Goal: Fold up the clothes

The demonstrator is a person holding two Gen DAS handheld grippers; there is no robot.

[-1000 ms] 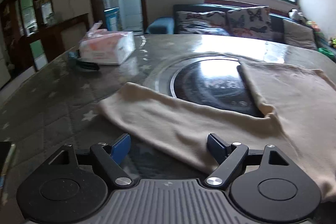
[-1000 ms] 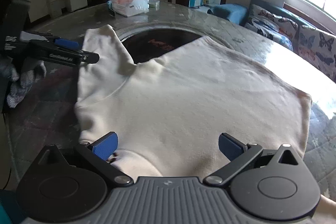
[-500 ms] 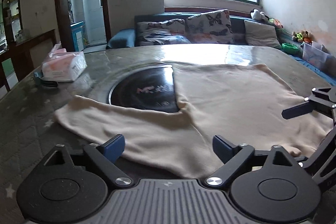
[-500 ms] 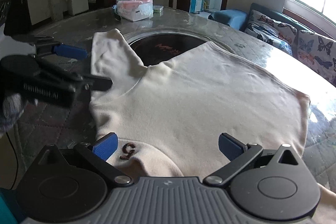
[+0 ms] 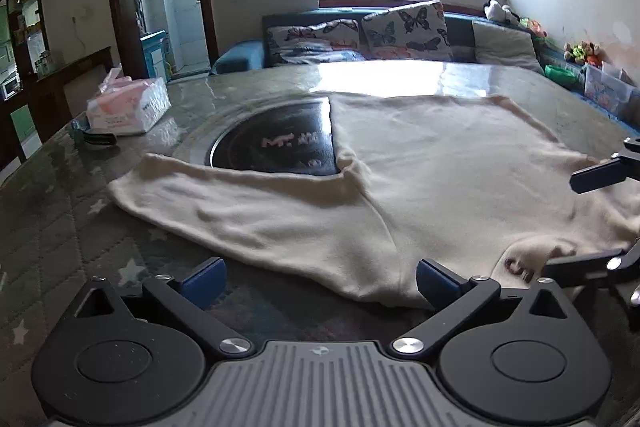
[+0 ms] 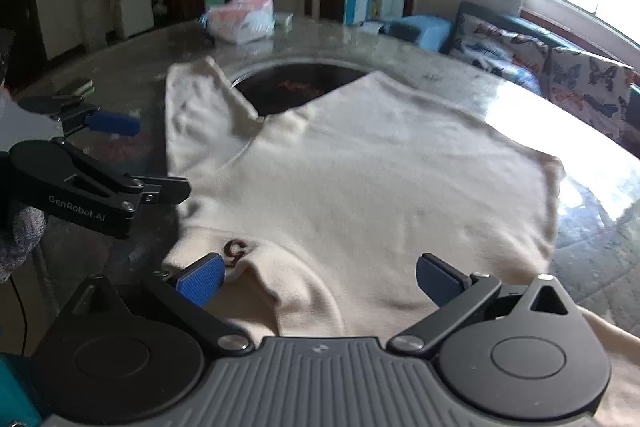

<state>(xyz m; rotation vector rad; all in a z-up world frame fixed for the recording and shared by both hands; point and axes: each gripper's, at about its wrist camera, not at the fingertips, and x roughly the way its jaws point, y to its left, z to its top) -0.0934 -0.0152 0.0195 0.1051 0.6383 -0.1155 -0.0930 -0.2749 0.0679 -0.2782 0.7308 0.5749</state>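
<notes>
A cream long-sleeved sweater (image 5: 432, 179) lies spread flat on the round glass-topped table (image 5: 60, 211), with one sleeve (image 5: 224, 203) stretched out to the left. In the right wrist view the sweater (image 6: 360, 179) fills the middle, with a dark mark (image 6: 234, 250) near its collar. My left gripper (image 5: 318, 277) is open and empty, low over the sweater's near shoulder edge. My right gripper (image 6: 318, 277) is open and empty over the collar area. The left gripper also shows at the left of the right wrist view (image 6: 156, 157), and the right gripper's fingers (image 5: 596, 175) show at the right edge of the left wrist view.
A black induction hob (image 5: 276, 147) is set in the table centre, partly under the sweater. A pink tissue pack (image 5: 128, 105) stands at the back left of the table. A sofa with butterfly cushions (image 5: 404, 27) lies beyond the table, under the window.
The left gripper has swung right and closer to the shoulder and collar, bringing the right gripper's fingers into its view. The right gripper has moved slightly in over the collar. The sweater lies unmoved.
</notes>
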